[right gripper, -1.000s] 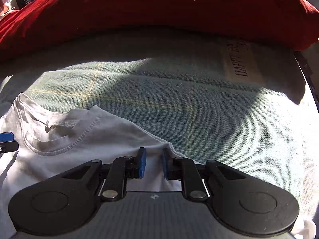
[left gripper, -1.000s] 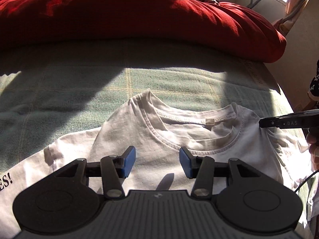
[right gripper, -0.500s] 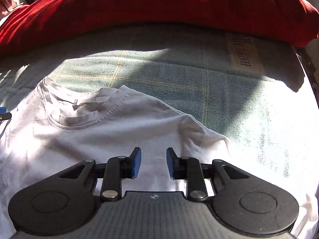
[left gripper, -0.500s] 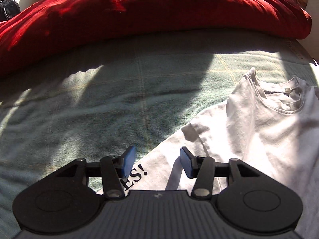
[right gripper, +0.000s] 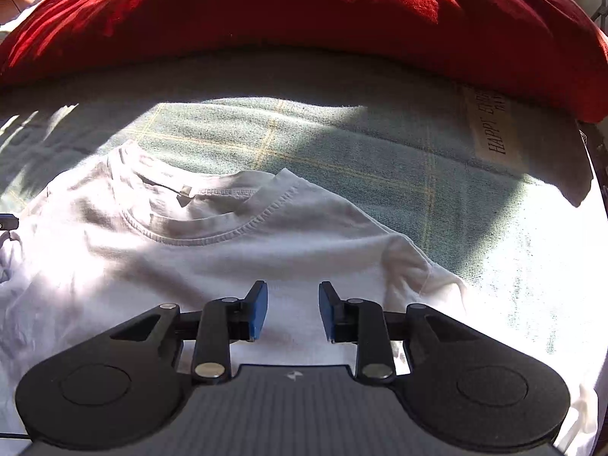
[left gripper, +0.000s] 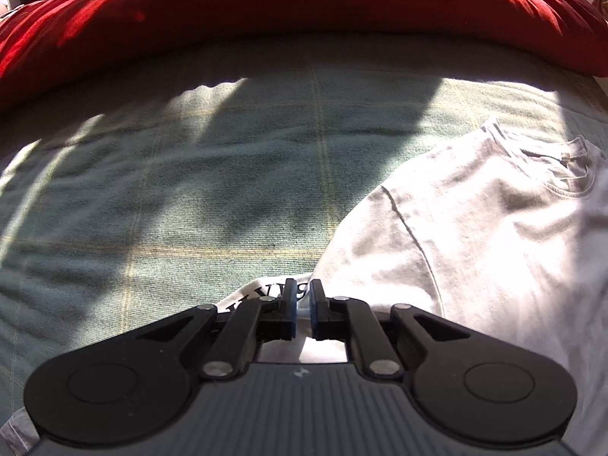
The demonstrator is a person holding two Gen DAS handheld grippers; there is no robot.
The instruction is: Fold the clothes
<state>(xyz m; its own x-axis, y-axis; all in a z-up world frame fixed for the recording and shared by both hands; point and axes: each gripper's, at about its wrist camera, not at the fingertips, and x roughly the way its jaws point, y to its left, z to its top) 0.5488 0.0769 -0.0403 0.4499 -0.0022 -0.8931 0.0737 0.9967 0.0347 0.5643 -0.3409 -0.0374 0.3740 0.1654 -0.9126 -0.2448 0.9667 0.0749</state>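
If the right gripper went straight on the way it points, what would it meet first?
Most likely the white T-shirt: the right gripper stands open directly over its chest area, below the collar. How far above the cloth it hangs is unclear.

One white T-shirt (right gripper: 235,250) — one red duvet (right gripper: 304,19) (bunched) — two grippers (left gripper: 303,306) (right gripper: 292,309)

Looks like a bedroom in somebody's home. The whole middle of both views is a bed covered with a pale green plaid blanket (left gripper: 190,197), sun falling across it. A big puffy red duvet (right gripper: 304,19) is bunched along the top of the frame, and a white t-shirt (right gripper: 212,243) lies spread out in the lower part.
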